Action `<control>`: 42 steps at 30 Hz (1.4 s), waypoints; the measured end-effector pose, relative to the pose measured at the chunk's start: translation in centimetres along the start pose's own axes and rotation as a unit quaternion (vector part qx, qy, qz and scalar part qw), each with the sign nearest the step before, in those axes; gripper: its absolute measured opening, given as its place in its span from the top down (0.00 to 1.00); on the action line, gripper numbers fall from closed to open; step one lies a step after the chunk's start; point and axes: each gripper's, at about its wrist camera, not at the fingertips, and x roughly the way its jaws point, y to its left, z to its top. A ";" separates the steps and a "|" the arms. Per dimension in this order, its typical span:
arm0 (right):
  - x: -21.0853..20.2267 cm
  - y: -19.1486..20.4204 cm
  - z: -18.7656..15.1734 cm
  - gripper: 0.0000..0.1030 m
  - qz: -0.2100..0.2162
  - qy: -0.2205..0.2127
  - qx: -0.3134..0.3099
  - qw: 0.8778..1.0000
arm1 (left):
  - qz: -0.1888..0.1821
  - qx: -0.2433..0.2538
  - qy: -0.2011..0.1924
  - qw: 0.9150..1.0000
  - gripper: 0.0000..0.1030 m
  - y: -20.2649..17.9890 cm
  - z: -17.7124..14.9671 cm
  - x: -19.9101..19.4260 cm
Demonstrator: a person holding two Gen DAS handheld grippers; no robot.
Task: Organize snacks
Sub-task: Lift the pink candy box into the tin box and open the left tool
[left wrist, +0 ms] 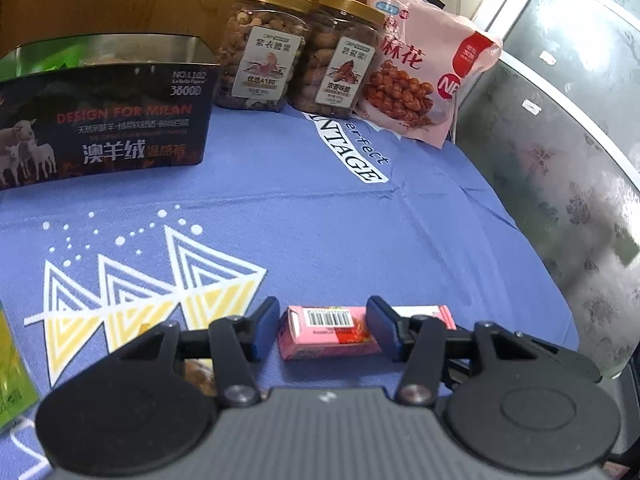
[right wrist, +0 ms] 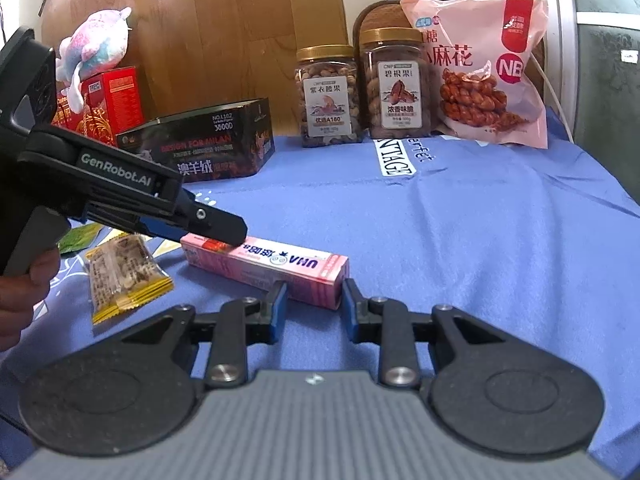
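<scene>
Pinching near end of box (right wrist: 268, 266) with right gripper (right wrist: 314, 304); straddling far-left end with left gripper (left wrist: 322, 320), fingers spread, no clear clamp. Pickup step, seemingly. Next: lift level, carry probably toward far tin (left wrist: 120, 128).

Jars (right wrist: 326, 96) wall off rear (cloth (right wrist: 460, 220) seemingly clear).

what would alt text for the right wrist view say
The right gripper closes around one end of a pink UHA candy box lying on a blue cloth, while the left gripper rests on its other end. Behind stand two nut jars and a pink snack bag.
</scene>
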 end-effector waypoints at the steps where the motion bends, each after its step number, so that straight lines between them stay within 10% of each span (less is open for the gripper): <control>1: 0.1 0.0 -0.1 0.69 0.001 -0.004 0.001 1.000 | 0.000 0.000 -0.002 1.000 0.53 0.1 0.0 0.0; 42: -0.5 0.3 -0.6 0.68 0.011 -0.038 0.000 0.999 | -0.004 -0.003 -0.008 1.000 0.49 0.1 0.0 -0.8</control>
